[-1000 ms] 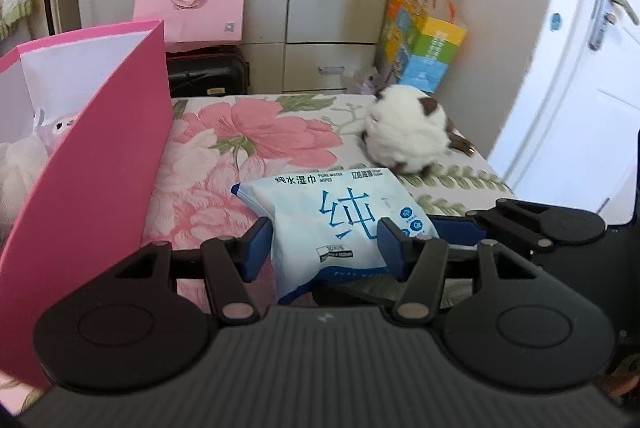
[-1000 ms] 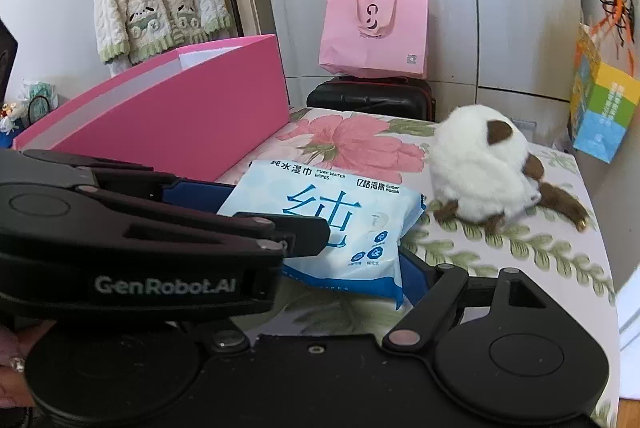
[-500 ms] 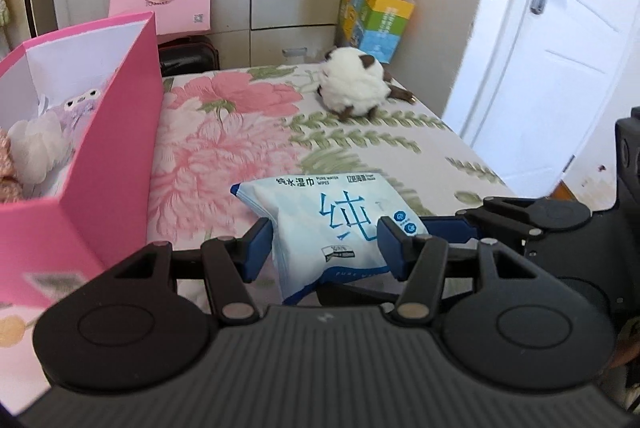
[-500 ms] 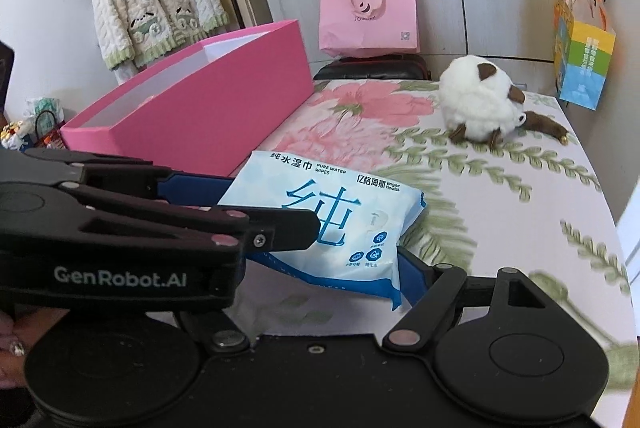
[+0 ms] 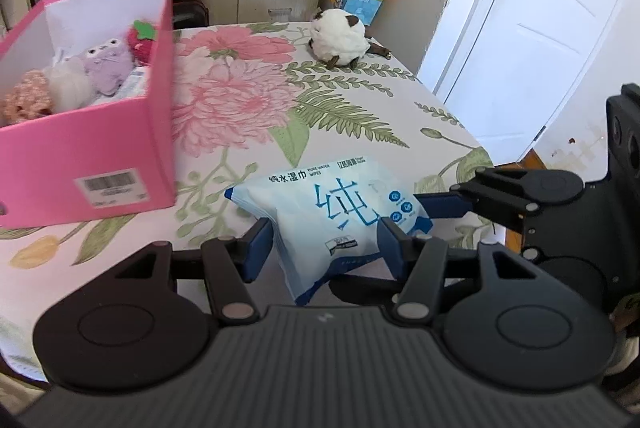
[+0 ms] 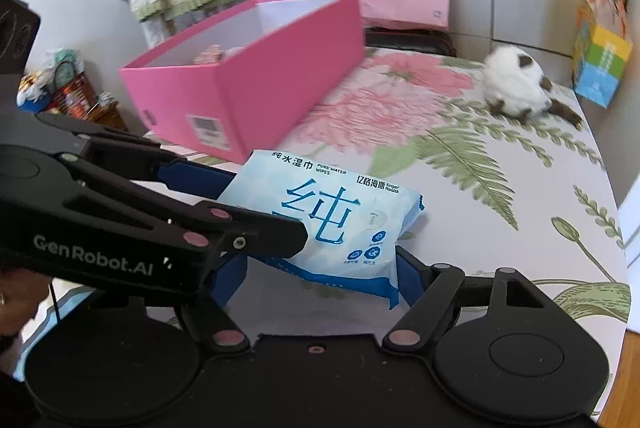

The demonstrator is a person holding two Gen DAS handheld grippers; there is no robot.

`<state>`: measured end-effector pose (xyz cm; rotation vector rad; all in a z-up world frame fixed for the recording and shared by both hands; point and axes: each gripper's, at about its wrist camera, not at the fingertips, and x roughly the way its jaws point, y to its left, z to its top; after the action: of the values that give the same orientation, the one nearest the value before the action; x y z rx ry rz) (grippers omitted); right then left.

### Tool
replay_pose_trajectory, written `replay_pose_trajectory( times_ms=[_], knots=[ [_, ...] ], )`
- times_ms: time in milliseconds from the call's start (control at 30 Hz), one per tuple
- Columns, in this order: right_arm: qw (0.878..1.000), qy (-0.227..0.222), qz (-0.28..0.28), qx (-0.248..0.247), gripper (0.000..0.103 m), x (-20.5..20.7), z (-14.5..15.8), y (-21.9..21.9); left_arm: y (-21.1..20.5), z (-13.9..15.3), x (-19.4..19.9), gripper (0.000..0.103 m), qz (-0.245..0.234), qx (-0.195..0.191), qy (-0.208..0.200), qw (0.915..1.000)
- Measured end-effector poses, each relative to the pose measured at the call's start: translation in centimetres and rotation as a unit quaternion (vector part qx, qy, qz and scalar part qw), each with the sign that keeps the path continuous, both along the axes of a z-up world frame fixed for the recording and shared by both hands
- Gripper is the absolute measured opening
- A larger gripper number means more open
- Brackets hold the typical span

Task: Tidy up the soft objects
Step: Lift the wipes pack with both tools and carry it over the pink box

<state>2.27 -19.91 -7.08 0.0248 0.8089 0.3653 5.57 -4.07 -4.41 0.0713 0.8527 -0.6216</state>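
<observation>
Left-wrist view showed the left gripper (image 5: 324,244) clenched on the blue-and-white plastic wipes pack (image 5: 332,212); the right gripper (image 6: 320,268) was closing around it, beside the pink cardboard box (image 5: 92,156); next, judged, lifting it in.

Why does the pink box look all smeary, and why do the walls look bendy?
In the left wrist view, the pink box is motion-smeared, its barcode label unreadable, while the wipes pack stays sharp. In the right wrist view, the white plush toy and flowered cloth blur too. Both fisheye lenses curve straight lines, like the white door.
</observation>
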Motion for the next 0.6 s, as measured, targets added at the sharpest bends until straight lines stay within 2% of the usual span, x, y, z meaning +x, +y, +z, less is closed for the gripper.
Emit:
replay_pose_trajectory(
  times_ms=[367,533,600],
  knots=[
    [0.996,-0.039,0.071,-0.023,0.081,-1.8,3.7,5.2,4.9,4.8,-3.6,0.055,0.02,0.035,-0.059,0.9974],
    [0.993,-0.077,0.092,-0.018,0.081,-0.8,6.0,7.8,7.8,7.5,-2.9,0.055,0.054,0.041,-0.085,0.994],
    [0.991,-0.089,0.098,-0.006,0.081,0.2,6.9,8.6,8.5,8.7,-2.4,0.055,0.063,0.05,-0.111,0.9906]
  ],
)
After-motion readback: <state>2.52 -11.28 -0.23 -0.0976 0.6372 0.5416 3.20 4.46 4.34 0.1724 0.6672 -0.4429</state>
